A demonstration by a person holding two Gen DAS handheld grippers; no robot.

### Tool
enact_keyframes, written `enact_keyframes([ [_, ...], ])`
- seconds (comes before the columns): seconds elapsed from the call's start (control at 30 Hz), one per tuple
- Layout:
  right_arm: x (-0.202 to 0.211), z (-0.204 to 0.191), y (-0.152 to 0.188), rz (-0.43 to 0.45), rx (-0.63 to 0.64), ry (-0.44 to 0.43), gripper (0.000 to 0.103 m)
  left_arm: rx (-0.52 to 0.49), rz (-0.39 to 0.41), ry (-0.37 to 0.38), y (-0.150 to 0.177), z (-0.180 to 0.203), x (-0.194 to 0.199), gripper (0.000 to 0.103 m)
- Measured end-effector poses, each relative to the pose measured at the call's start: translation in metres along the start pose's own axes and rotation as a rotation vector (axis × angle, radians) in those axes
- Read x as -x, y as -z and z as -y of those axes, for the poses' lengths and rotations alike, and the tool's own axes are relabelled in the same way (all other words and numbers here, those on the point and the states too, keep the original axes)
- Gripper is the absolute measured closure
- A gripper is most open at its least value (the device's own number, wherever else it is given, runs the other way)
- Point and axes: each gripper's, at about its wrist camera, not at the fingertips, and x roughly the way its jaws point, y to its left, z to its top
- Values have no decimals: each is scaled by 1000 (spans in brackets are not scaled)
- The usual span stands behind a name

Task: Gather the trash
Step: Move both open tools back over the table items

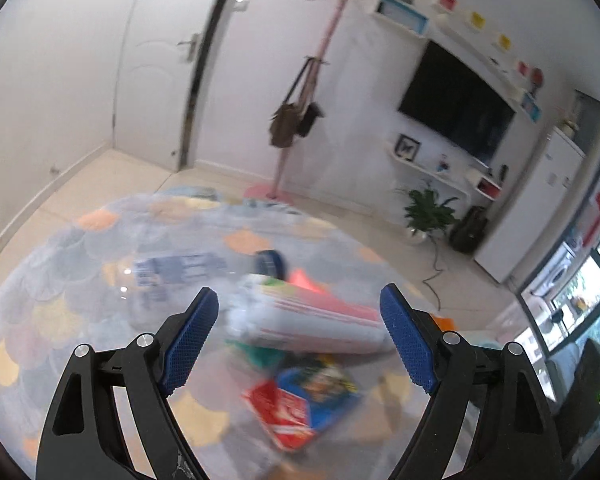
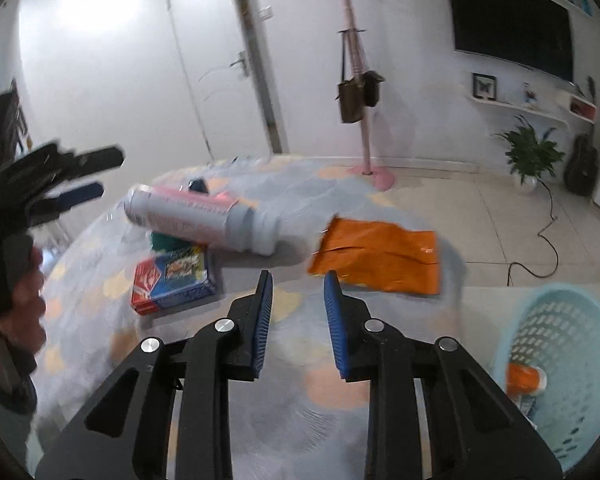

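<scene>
Trash lies on a round glass table (image 2: 284,420) over a patterned cloth. A white bottle with a pink label (image 2: 204,220) lies on its side, and the left wrist view shows this bottle (image 1: 308,316) too. A red and blue carton (image 2: 172,284) lies flat in front of it, also visible as the carton (image 1: 300,404) in the left wrist view. An orange wrapper (image 2: 380,260) lies to the right. My left gripper (image 1: 296,336) hangs open above the bottle, touching nothing. My right gripper (image 2: 298,320) has its jaws a narrow gap apart with nothing between them. A clear water bottle with a blue cap (image 1: 204,276) lies behind.
A light blue basket (image 2: 560,368) stands off the table at lower right with an orange item (image 2: 524,380) inside. A pink coat stand (image 2: 360,80) with bags, a potted plant (image 2: 532,152), a floor cable (image 2: 540,248) and a wall television (image 1: 456,100) lie beyond. A hand (image 2: 24,304) holds the left gripper.
</scene>
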Motion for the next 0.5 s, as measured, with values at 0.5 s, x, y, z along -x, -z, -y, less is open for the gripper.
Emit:
enact_keyframes([
  [0.5,-24,-4,8,-56,5,-32,79,-66,-157,237,41,11,1,28],
])
